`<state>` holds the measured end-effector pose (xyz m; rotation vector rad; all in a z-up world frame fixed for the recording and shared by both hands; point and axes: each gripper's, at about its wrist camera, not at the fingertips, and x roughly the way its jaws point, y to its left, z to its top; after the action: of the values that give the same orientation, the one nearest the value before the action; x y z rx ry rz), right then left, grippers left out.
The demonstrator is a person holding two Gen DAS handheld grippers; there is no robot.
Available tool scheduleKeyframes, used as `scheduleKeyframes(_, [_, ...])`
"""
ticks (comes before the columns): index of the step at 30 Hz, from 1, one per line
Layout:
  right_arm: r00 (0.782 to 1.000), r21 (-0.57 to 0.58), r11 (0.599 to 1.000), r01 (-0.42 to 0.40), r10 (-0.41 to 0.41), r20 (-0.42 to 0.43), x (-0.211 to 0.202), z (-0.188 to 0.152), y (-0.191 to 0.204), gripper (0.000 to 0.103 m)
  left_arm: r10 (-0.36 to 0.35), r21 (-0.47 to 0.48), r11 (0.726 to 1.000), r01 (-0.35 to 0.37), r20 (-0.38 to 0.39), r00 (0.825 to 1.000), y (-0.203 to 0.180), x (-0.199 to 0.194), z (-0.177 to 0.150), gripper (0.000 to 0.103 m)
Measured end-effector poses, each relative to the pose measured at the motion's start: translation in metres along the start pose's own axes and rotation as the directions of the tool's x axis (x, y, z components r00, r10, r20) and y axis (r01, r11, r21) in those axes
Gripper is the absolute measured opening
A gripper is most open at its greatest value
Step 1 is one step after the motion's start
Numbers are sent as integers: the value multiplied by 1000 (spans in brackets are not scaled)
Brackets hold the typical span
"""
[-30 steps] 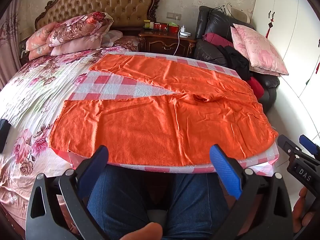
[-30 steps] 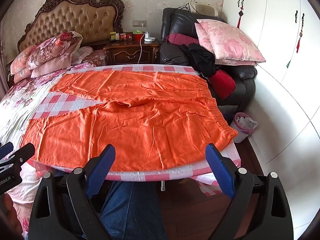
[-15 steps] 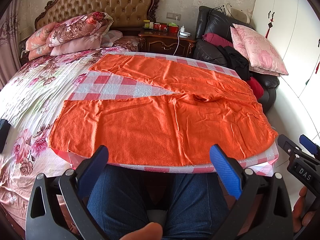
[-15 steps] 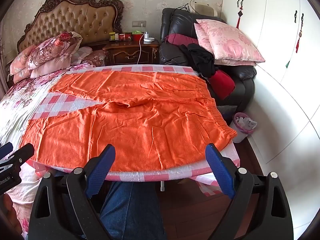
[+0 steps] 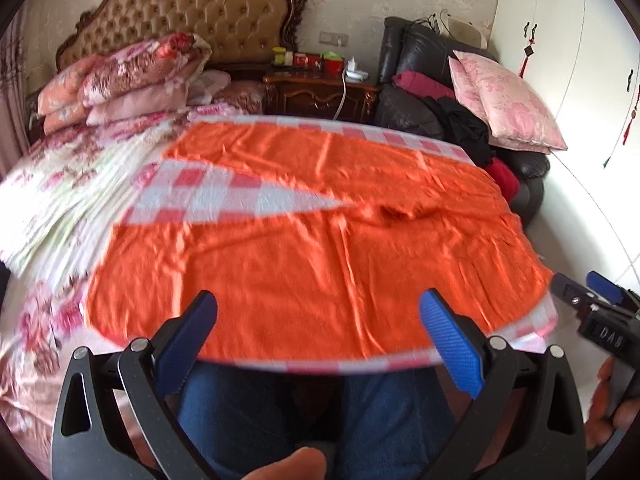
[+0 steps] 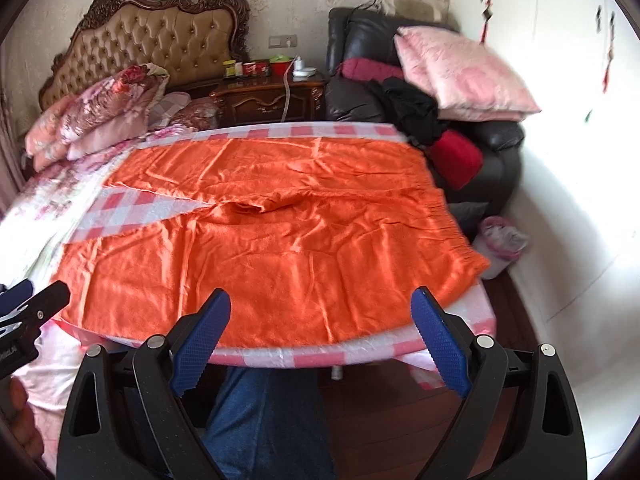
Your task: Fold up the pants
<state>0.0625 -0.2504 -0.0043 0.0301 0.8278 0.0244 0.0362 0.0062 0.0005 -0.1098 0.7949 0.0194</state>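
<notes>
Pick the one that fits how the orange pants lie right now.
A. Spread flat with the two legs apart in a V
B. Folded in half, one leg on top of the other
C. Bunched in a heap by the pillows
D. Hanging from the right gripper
A: the orange pants lie flat on the checked cloth, which shows between the two spread legs.

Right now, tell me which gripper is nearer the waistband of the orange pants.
Right. The right gripper hovers near the waistband; the left gripper hovers further toward the leg hems.

Orange pants [image 5: 320, 248] lie spread flat on a checked cloth [image 5: 224, 200], while the left gripper [image 5: 320, 320] hangs wide-jawed at six o'clock, above the pants' near edge.
</notes>
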Motion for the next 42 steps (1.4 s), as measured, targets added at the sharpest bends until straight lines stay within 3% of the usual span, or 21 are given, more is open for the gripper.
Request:
scheduleKeyframes(2, [998,18,998,53,-53,-16,20,20,-16,88,35,-6,999,-35,-9,999,11,22,18,101])
scheduleKeyframes(5, [995,73,996,51,-45,-86,72,62,-55,89,42,-43,998,-44,-40,998,33,53,36,101])
scheduleKeyframes(7, [985,100,990,98,-82,-153,116,95,-82,89,64,-59,996,-68,-67,996,47,72,41,101])
scheduleKeyframes(12, [957,163,978,128,-79,-280,212,166,-118,89,91,-120,987,-109,-149,985,82,108,40,101])
scheduleKeyframes(16, [924,180,977,118,-42,-380,288,210,-131,89,121,-153,976,-155,-214,969,106,124,28,101])
scheduleKeyframes(19, [883,357,932,63,115,-455,336,235,-154,89,140,-194,961,-195,-265,954,126,129,20,101])
scheduleKeyframes(22, [879,360,924,128,63,-472,358,256,-159,89,158,-222,947,-231,-302,940,141,134,19,101])
scheduleKeyframes(24, [879,316,934,167,5,-478,368,266,-153,88,168,-226,943,-245,-312,935,145,138,23,101])
scheduleKeyframes(26, [874,186,961,203,-92,-477,378,275,-140,88,171,-230,941,-250,-314,934,147,142,28,101])
scheduleKeyframes(29, [863,76,977,200,-139,-485,394,278,-127,88,171,-226,942,-249,-315,933,145,152,37,101])
scheduleKeyframes(30, [864,70,970,233,-173,-473,396,279,-123,88,171,-224,942,-249,-317,933,144,154,38,101])
scheduleKeyframes(36, [872,-212,963,165,-243,-426,414,281,-111,87,166,-219,943,-250,-340,926,148,171,42,101])
scheduleKeyframes(37, [873,-225,964,141,-228,-431,419,281,-111,83,154,-226,944,-240,-342,927,150,173,47,101])
scheduleKeyframes(39, [865,-248,965,88,-198,-462,425,277,-107,49,156,-222,946,-236,-323,933,153,176,60,101])
scheduleKeyframes(40, [873,-241,968,69,-175,-455,422,278,-105,35,171,-212,948,-239,-296,940,154,178,71,101])
scheduleKeyframes(41, [873,-254,965,61,-175,-456,421,278,-103,15,177,-210,948,-240,-280,944,155,180,80,101])
scheduleKeyframes(42, [878,-280,957,72,-194,-438,419,277,-99,9,167,-223,947,-231,-271,948,159,183,90,101])
